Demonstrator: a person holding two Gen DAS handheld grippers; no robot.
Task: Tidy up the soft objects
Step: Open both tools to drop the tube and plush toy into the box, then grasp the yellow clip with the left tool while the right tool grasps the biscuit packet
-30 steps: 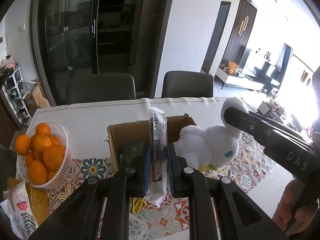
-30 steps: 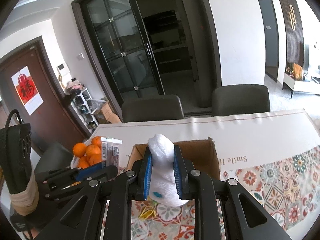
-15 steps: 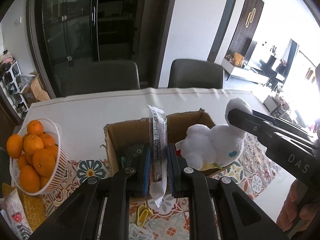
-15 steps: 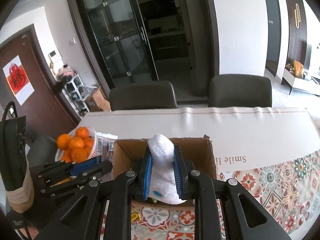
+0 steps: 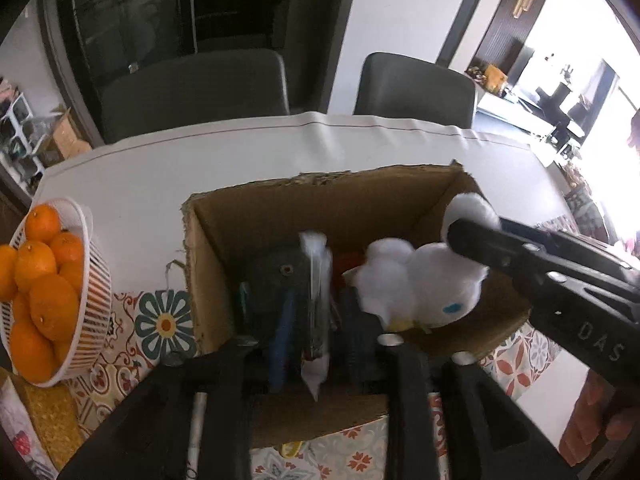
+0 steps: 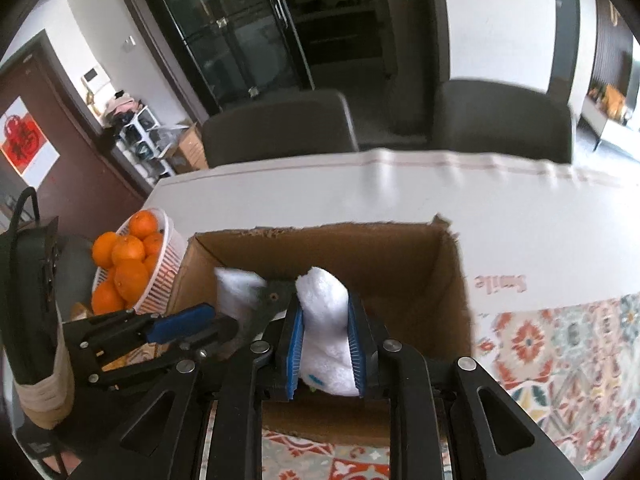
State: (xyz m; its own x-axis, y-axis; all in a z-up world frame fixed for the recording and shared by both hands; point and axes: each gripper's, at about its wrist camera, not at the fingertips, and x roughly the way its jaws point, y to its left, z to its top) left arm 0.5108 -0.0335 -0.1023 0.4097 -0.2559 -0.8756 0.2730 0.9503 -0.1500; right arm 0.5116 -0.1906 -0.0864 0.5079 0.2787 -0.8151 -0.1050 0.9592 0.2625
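An open cardboard box [image 5: 320,200] [image 6: 328,240] stands on the table. My left gripper [image 5: 316,320] is over the box with its jaws spread wider than a clear plastic packet [image 5: 316,300] that hangs between them. In the right wrist view the packet [image 6: 236,292] shows white at the left gripper's tip [image 6: 224,320]. My right gripper [image 6: 324,344] is shut on a white plush toy [image 6: 324,320] and holds it inside the box's mouth. The plush [image 5: 420,284] also shows in the left wrist view. A dark grey object [image 5: 276,280] lies in the box.
A white basket of oranges [image 5: 44,288] [image 6: 132,268] stands left of the box. A patterned mat [image 6: 560,352] covers the near table, a white cloth [image 5: 200,168] the far part. Two dark chairs [image 5: 192,88] stand behind the table.
Both grippers have moved forward and down over the box. The left jaws have spread apart around the packet. The plush toy is now inside the box's mouth.
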